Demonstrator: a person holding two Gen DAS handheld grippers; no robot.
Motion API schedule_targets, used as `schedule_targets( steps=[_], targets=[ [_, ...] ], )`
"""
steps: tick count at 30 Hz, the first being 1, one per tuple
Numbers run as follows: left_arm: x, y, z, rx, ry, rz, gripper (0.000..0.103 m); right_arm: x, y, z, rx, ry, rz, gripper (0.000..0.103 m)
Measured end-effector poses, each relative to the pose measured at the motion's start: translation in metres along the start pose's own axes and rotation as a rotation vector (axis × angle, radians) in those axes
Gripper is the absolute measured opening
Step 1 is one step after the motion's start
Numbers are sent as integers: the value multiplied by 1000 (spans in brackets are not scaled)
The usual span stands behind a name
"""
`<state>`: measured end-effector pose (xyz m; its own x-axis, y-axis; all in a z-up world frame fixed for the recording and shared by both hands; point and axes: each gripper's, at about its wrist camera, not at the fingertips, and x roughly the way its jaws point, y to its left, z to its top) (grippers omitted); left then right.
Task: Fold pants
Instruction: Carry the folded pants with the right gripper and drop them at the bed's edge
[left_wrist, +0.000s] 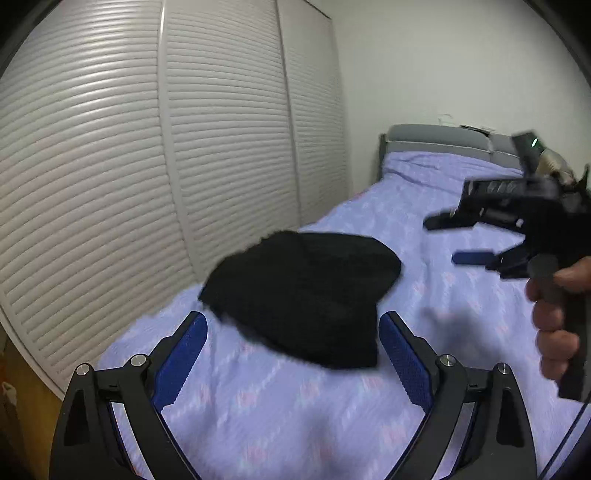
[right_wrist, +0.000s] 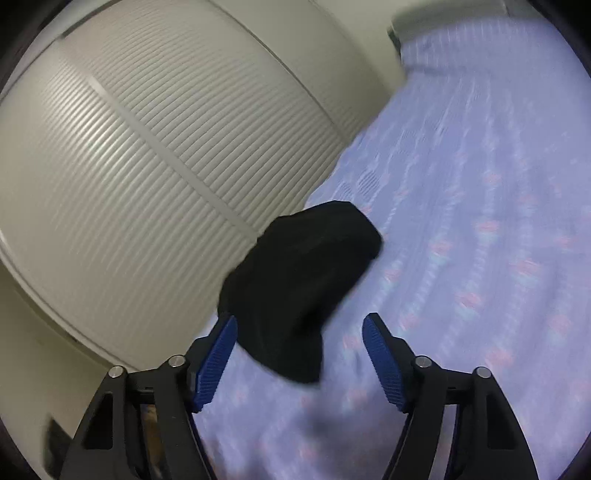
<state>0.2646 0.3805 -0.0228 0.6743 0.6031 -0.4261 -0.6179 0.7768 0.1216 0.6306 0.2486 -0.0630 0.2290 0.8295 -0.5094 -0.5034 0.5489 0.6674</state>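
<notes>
Pants (left_wrist: 303, 295) lie bundled on the bed (left_wrist: 424, 295) ahead of my left gripper (left_wrist: 291, 325); I see both it and right gripper (right_wrist: 299, 328) spread, empty.

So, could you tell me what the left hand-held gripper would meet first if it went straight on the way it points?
Probably the black pants lying on the bed, straight ahead between the open left hand-held gripper fingers; depth is unclear.

no text, label, brand or number can be read in either view; pale marks on the dark body of the right gripper (left_wrist: 476, 240), seen from the left wrist camera, are too blurred to make out
</notes>
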Motion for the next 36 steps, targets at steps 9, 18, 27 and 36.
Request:
schedule_targets(
  steps=[9, 18, 27, 36],
  targets=[
    [94, -21, 29, -10, -11, 64, 95, 126, -57, 50, 166, 145, -59, 64],
    [125, -16, 34, -41, 6, 61, 95, 156, -80, 68, 273, 134, 33, 17],
    [135, -24, 30, -8, 38, 45, 95, 161, -15, 85, -188, 89, -308, 16],
    [87, 5, 26, -21, 60, 30, 95, 100, -1, 61, -202, -8, -383, 40]
  ],
)
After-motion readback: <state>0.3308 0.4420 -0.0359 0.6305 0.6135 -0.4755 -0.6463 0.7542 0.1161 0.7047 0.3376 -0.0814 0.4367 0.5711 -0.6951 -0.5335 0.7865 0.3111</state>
